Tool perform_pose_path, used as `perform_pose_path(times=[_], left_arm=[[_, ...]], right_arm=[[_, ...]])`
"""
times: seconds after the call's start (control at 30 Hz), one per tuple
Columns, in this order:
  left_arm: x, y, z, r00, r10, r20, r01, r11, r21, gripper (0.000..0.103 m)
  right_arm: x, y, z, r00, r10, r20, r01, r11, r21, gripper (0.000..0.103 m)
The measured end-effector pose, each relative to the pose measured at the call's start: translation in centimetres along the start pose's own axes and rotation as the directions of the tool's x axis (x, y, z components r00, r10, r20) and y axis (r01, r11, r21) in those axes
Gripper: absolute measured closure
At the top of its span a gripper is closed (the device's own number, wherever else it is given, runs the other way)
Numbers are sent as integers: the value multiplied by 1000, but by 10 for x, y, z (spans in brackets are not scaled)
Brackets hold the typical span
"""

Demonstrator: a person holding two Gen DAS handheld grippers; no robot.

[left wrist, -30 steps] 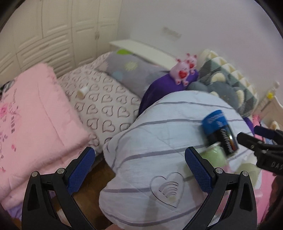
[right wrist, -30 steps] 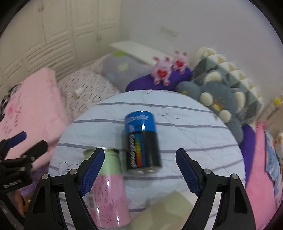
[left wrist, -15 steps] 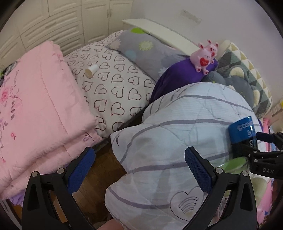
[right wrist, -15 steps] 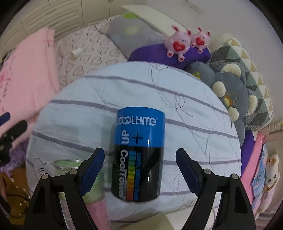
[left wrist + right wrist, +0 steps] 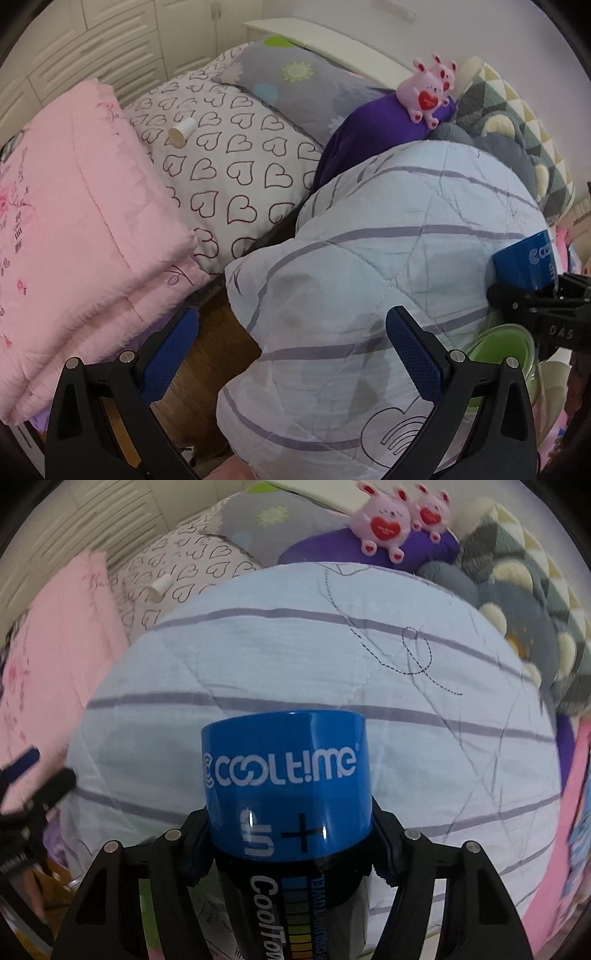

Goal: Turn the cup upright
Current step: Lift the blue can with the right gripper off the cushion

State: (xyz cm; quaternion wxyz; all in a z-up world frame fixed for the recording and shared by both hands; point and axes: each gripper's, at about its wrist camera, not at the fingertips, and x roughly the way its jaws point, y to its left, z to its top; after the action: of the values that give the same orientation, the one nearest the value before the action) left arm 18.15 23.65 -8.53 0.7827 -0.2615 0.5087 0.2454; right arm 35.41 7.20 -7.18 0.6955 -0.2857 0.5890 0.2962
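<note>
The cup [image 5: 286, 794] is a cylinder with a blue "COOLTIME" end and a black body. It lies on its side on the pale striped quilt [image 5: 295, 657], blue end pointing away from me. My right gripper [image 5: 291, 843] is shut on the cup near where blue meets black. The cup's blue end also shows in the left wrist view [image 5: 526, 260] at the right edge, with the right gripper's black fingers [image 5: 532, 304] on it. My left gripper [image 5: 288, 350] is open and empty, above the quilt's left edge.
A green-and-pink cylinder [image 5: 498, 350] lies beside the cup, to its left. A folded pink blanket [image 5: 74, 229], a heart-print pillow [image 5: 229, 166], a purple cushion with pink plush toys [image 5: 424, 92] and grey cushions [image 5: 517, 609] surround the quilt. A small white tube [image 5: 181, 131] lies on the pillow.
My right gripper moved forward around the cup and closed on it. My left gripper stayed open and tilted to look further down at the bed.
</note>
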Motion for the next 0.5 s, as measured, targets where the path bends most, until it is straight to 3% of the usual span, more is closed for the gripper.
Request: perform_pose_path(times=[0.23, 0.5], left_arm=[[-5, -5, -5, 999, 28, 20, -29, 999, 35, 1], [-12, -1, -5, 1000, 10, 28, -10, 1000, 17, 1]], right_arm=[[2, -5, 3, 1000, -3, -6, 3, 1000, 26, 35], [-11, -11, 2, 1000, 1, 6, -1, 998, 66, 35]])
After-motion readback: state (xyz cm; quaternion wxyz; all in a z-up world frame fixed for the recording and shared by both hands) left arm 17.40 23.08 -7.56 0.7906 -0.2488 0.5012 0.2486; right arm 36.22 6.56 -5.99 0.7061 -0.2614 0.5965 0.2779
